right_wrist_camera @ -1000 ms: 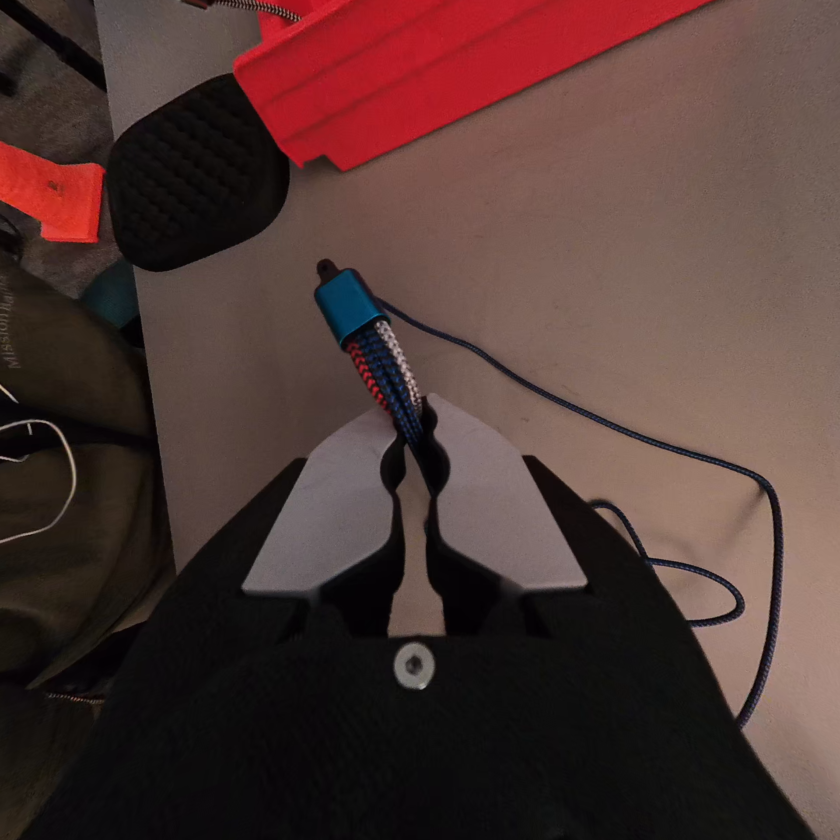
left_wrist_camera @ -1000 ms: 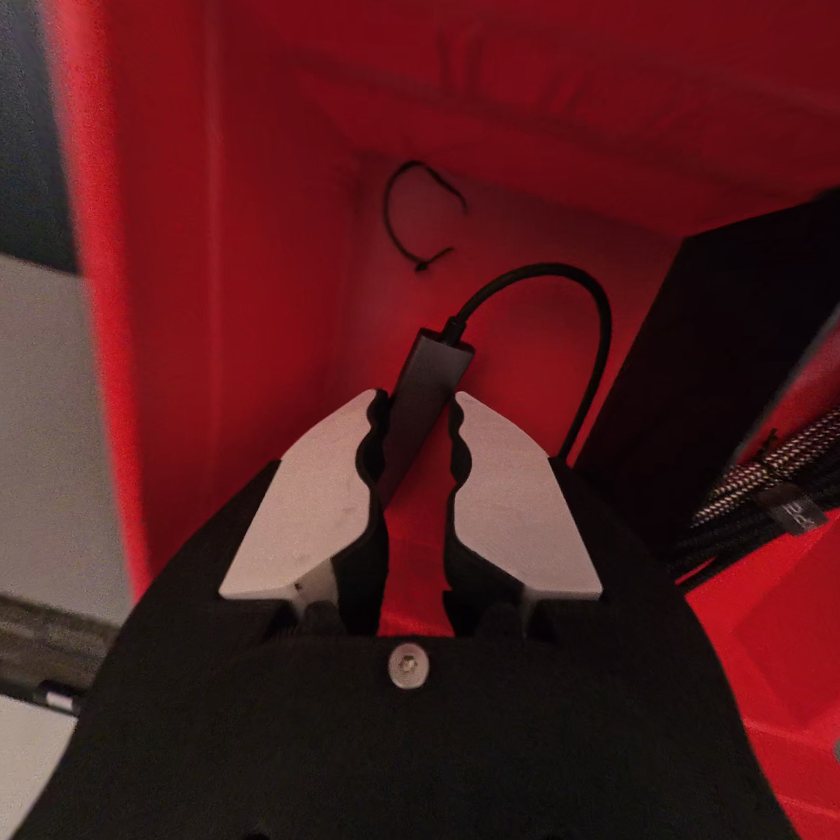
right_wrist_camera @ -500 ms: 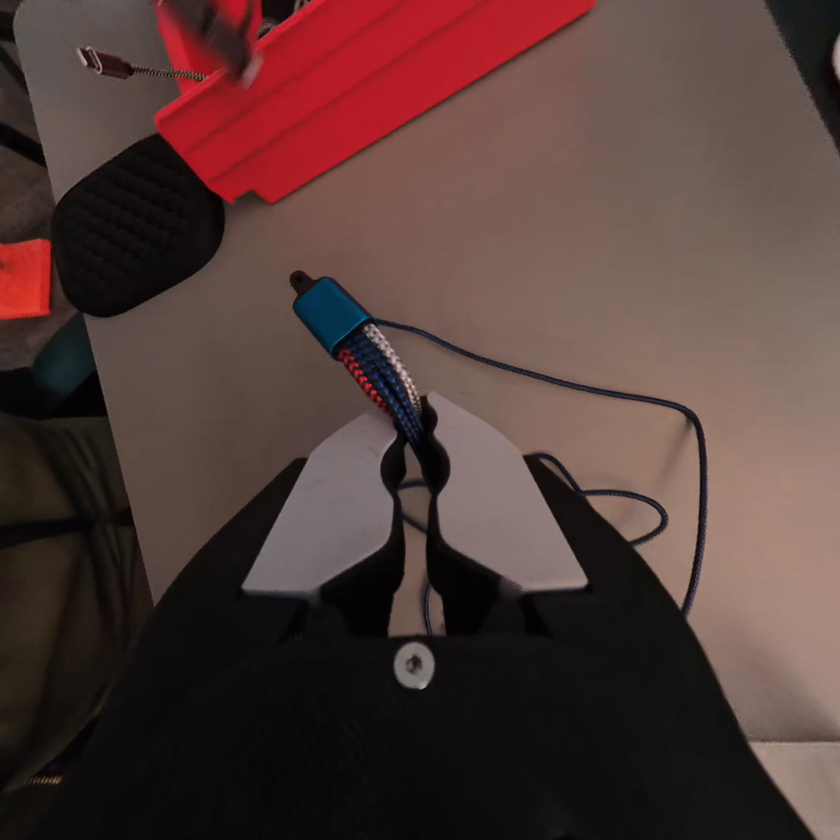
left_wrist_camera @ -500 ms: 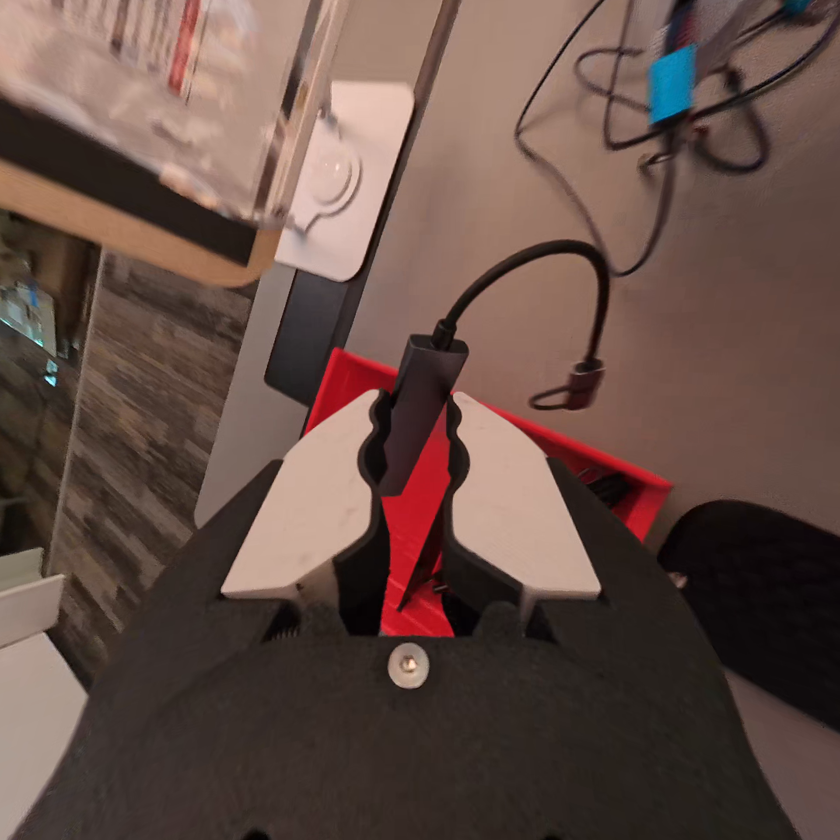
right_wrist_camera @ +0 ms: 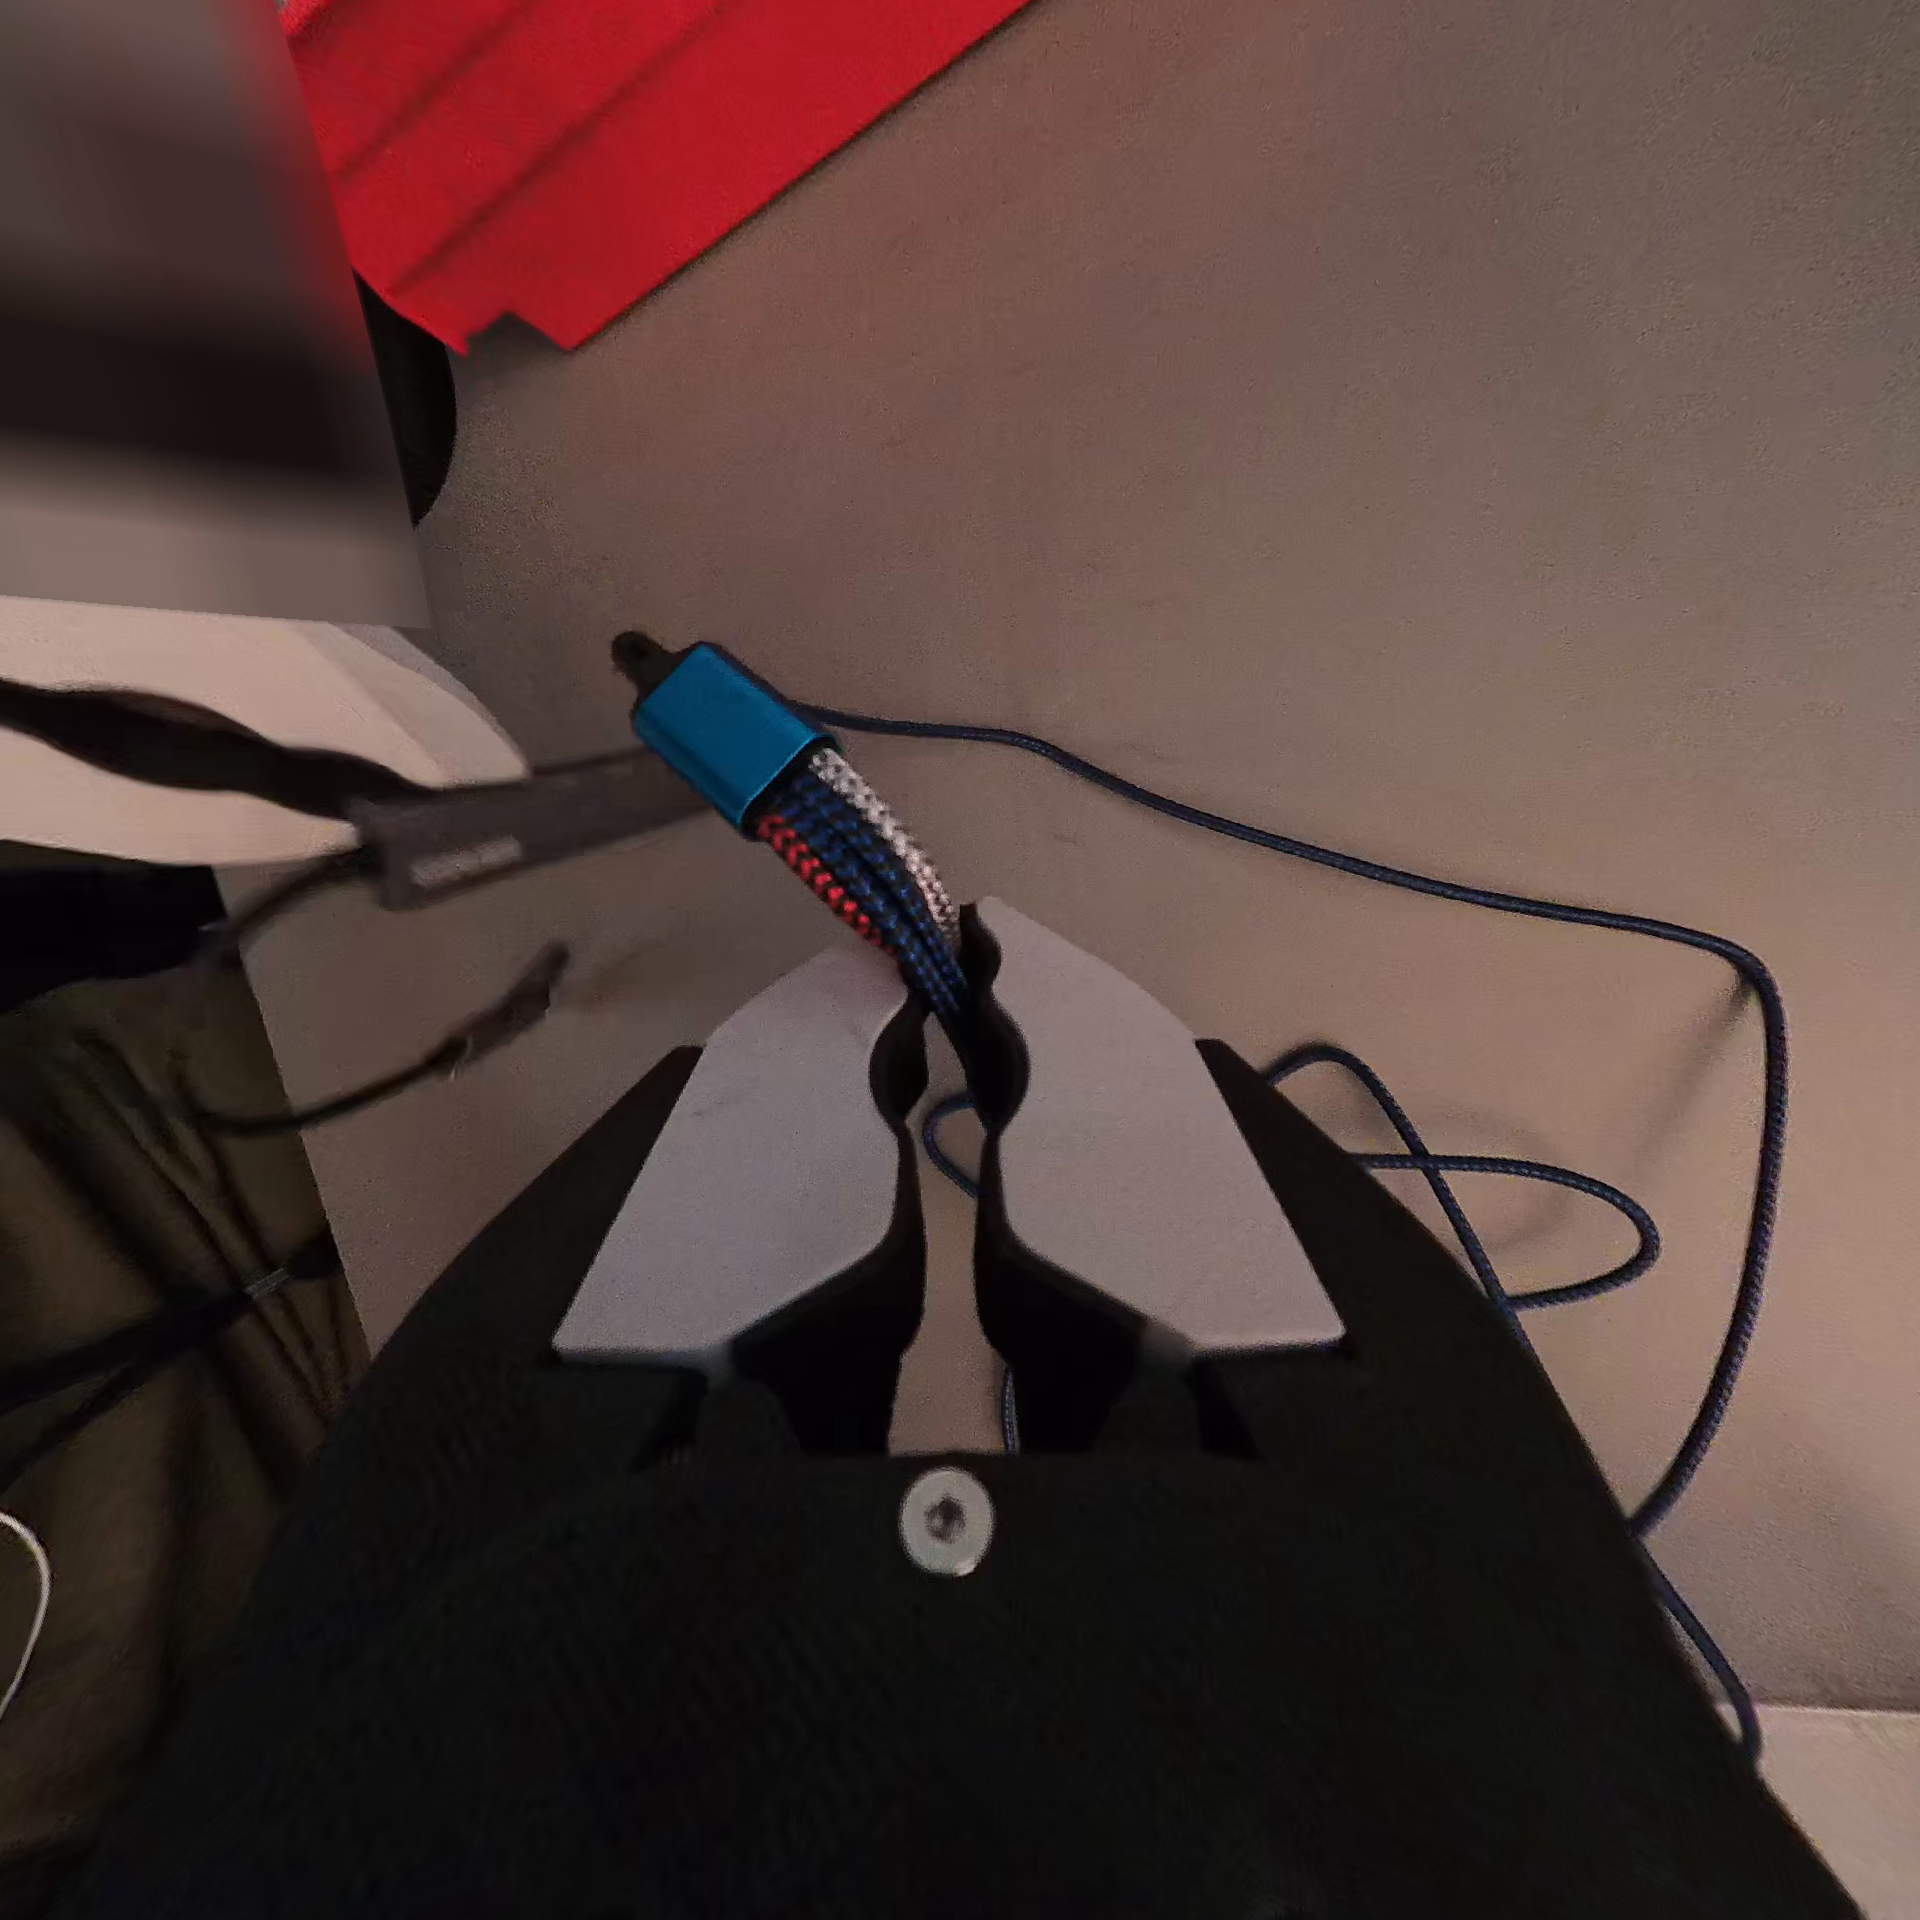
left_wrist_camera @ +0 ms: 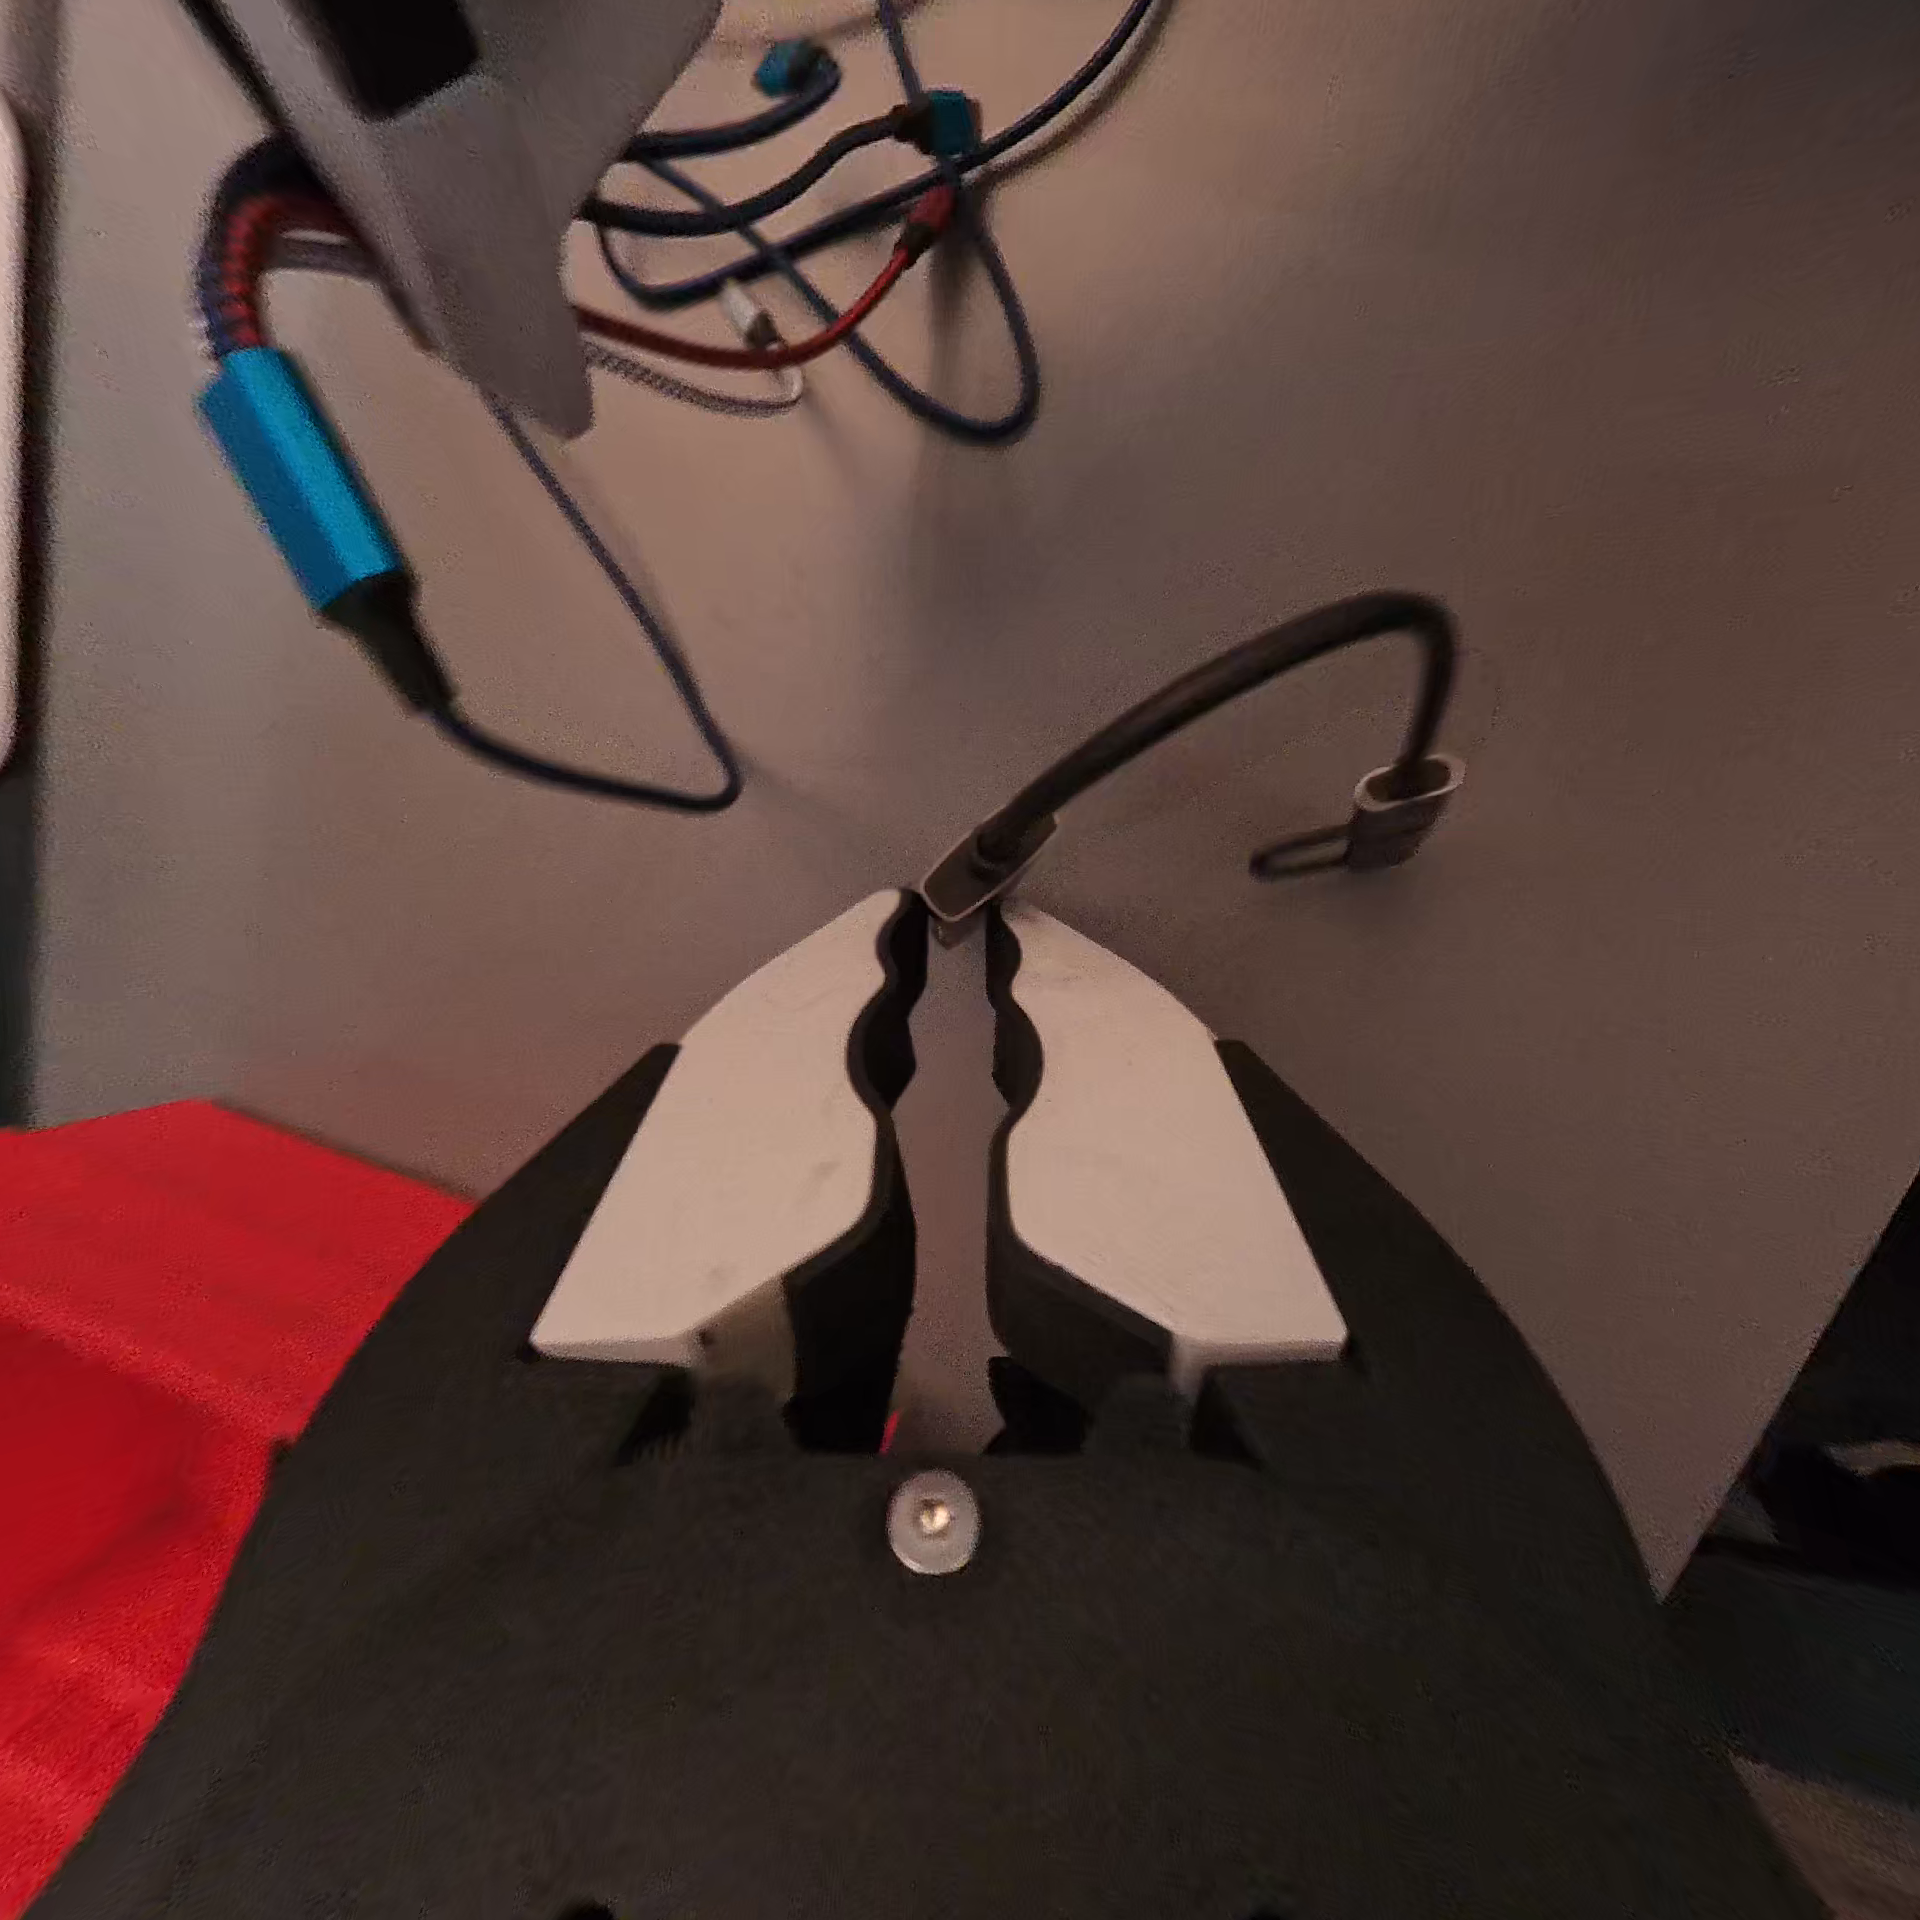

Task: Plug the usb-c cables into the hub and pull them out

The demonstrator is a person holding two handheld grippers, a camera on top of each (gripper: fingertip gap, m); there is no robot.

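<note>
My left gripper is shut on a dark grey usb hub, seen end-on at the fingertips above the grey table. The hub's black pigtail arcs right to its plug. My right gripper is shut on a braided multi-cable bundle just behind its blue metal splitter. In the right wrist view the hub sits level, its tip close beside the splitter. In the left wrist view the right gripper and the splitter are at the upper left, with loose cable ends behind.
A red bin lies on the table's far side and shows at the lower left in the left wrist view. A thin blue cable loops over the table to the right. A black textured pad and a dark bag lie at the left edge.
My left gripper has lifted the hub out of the red bin and carried it over the table, close to the splitter. The right gripper has kept its hold on the bundle.
</note>
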